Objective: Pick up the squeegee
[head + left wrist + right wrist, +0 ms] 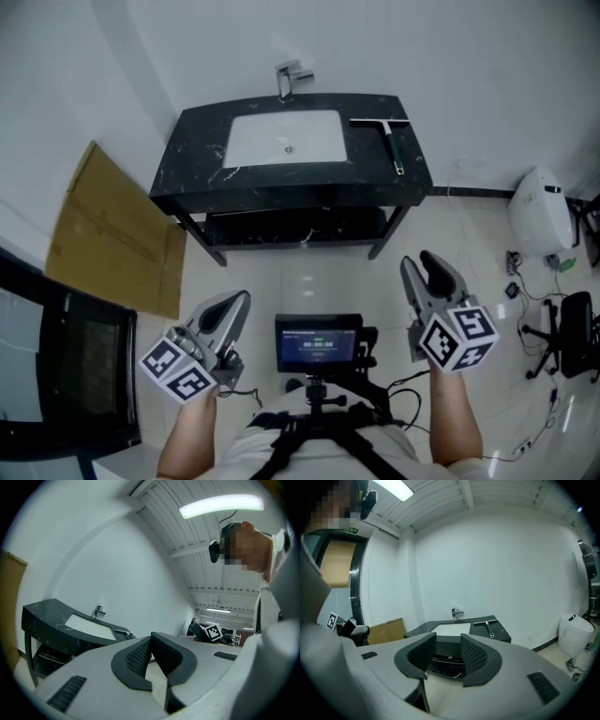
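None of the pickup is done: the squeegee (392, 145) lies untouched at the right end of the vanity counter (202, 141), with both tongs well short of it, the left gripper (240, 300) pinched together on nothing and the right gripper (429, 265) apart and empty.

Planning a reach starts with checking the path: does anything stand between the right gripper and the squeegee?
Nothing visible does. The squeegee lies in the open on the counter, right of the basin. The right gripper, jaws apart and empty, hangs well back over the floor; only floor and the counter's front edge lie between.
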`<state>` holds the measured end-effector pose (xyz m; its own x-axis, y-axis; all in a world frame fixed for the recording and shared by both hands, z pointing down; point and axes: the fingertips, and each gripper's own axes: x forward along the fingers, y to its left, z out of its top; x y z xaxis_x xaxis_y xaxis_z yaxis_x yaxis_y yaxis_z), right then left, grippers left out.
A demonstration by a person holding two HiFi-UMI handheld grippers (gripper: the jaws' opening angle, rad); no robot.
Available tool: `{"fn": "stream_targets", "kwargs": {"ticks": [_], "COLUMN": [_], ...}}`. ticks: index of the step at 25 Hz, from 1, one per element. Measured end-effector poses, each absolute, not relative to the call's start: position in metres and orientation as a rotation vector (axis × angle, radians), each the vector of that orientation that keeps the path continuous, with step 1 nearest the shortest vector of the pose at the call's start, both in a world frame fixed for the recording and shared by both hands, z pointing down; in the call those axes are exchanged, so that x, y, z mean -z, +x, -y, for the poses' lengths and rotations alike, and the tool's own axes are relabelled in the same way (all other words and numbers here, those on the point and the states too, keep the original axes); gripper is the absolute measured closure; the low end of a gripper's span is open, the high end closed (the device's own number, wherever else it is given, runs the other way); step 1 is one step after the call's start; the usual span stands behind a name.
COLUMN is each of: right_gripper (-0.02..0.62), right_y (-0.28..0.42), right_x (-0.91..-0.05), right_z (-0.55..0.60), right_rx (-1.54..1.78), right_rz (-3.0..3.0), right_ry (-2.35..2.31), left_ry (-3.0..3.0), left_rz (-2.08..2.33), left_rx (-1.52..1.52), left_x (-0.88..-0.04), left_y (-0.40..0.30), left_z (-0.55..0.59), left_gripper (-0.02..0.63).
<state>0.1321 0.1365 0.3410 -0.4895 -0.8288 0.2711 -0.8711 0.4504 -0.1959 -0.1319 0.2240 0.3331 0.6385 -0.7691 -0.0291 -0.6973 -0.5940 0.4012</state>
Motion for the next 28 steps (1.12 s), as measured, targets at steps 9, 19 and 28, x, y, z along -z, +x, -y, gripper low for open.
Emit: {"fn": "stream_targets", "kwargs": {"ticks": [9, 19, 28], "right_gripper": [0.442, 0.442, 0.442], "right_y": [0.162, 0.178, 0.162], "right_x": [-0.34, -0.354, -0.362], "right_z": [-0.046, 0.007, 0.054], "right_rx": [-0.474, -0.523, -0.52], "right_rz": [2.586, 2.576, 2.52], "right_ry": [1.457, 1.456, 1.509], "left_ry": [2.505, 2.507, 2.508], "left_rz": [1.184, 1.144, 1.076], "left_rx": [0.261, 0.226, 0.248], "left_x": [-0.326, -0.329, -0.341], "left_y": [-0.087, -0.061, -0.082], "left_z": [-0.141, -0.085, -0.025], "left_gripper": [0.609, 0.609, 0.609]}}
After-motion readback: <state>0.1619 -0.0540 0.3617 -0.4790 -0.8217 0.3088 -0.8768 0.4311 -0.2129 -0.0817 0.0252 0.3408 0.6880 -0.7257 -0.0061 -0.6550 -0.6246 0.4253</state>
